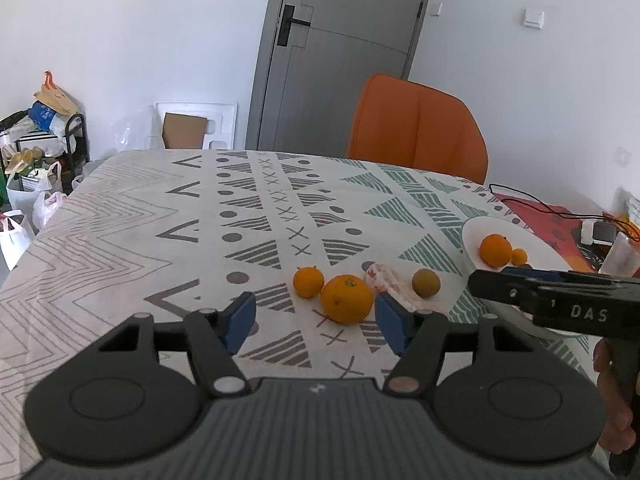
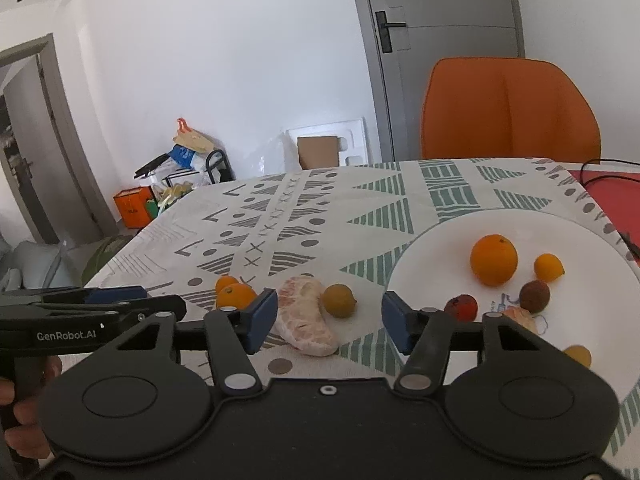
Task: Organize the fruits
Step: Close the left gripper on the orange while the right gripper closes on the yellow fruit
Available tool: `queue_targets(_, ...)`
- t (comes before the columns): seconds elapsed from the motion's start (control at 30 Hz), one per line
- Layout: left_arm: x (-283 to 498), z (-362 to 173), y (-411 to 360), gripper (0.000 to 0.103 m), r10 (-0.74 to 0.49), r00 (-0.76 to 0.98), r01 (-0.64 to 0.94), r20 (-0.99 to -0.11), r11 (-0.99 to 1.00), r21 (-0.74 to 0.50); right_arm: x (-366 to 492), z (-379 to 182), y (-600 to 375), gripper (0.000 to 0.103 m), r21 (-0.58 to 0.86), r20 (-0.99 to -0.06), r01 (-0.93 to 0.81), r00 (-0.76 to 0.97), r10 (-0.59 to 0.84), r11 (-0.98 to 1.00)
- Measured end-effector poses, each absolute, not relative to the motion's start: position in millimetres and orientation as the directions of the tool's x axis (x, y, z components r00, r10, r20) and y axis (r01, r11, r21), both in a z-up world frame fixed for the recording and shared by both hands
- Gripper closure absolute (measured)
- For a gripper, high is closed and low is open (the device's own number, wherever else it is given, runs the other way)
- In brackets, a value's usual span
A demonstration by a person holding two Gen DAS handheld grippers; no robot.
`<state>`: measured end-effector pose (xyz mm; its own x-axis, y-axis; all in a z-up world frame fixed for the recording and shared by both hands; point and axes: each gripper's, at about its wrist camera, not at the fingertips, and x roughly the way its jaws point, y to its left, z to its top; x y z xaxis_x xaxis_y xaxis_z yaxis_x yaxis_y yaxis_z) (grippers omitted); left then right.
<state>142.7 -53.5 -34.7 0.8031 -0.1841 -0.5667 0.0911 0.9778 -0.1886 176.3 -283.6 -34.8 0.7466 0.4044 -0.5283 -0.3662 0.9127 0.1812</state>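
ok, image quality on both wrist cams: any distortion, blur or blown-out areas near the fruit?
Left wrist view: strong fisheye bowing on the grey door, dark vignette corners; the big orange between the open left gripper is sharp. Right wrist view: the white round plate is bright, nearly washed out; the peeled pinkish pomelo segment is sharp ahead of the open right gripper, soft shadows.

The right gripper (image 2: pixel 329 322) is held wide open above the desk (image 2: pixel 360 208), nothing between its jaws. A peeled segment (image 2: pixel 306 322) and a yellow fruit (image 2: pixel 339 300) are seen on the cloth just beyond it. An orange (image 2: pixel 494 259) and smaller fruits are carried on the plate (image 2: pixel 440 248). The left gripper (image 2: pixel 132 302) is seen at the left edge near two oranges (image 2: pixel 234 293).
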Motion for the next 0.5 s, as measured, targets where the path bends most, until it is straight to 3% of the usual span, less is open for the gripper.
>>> queue_targets(0.13,150,-37,-58,0.042,-0.193,0.797,0.097,-0.573,0.976,-0.193,185,-38,-280,0.063,0.175,-0.546,-0.376,0.732,0.408,0.910)
queue_targets(0.5,170,-48,-71,0.046,-0.211,0.775,0.113,-0.595,0.974,-0.198,199,-45,-278,0.064,0.158,-0.566,-0.375,0.724,0.395,0.914)
